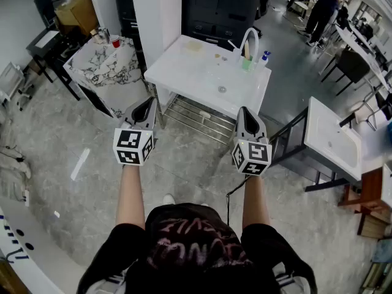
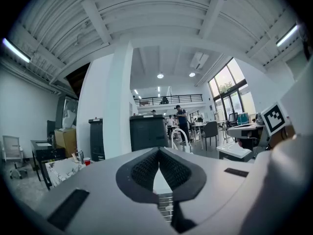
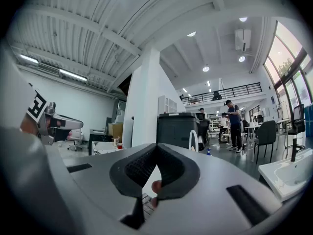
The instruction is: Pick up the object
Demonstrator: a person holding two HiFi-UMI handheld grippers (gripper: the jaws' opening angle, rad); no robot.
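A white table (image 1: 190, 72) with a small drain hole (image 1: 222, 89) stands in front of me. At its far right corner are an arched white faucet (image 1: 250, 40), a green cup (image 1: 247, 63) and a blue-capped bottle (image 1: 264, 57). My left gripper (image 1: 149, 101) hovers above the floor near the table's front left corner, and its jaws (image 2: 159, 152) are shut and empty. My right gripper (image 1: 244, 110) hangs at the table's front right side, shut (image 3: 156, 147). A pinkish blob (image 3: 156, 186) shows through the gap below its tips; I cannot tell what it is.
A wire shelf (image 1: 196, 118) lies under the table. To the left is a marble-patterned table (image 1: 101, 69) with a red cup (image 1: 115, 42). A white basin stand (image 1: 334, 143) is at the right. A white pillar (image 1: 156, 11) and a dark cabinet (image 1: 220, 5) stand behind, and a person (image 1: 321, 5) is far back.
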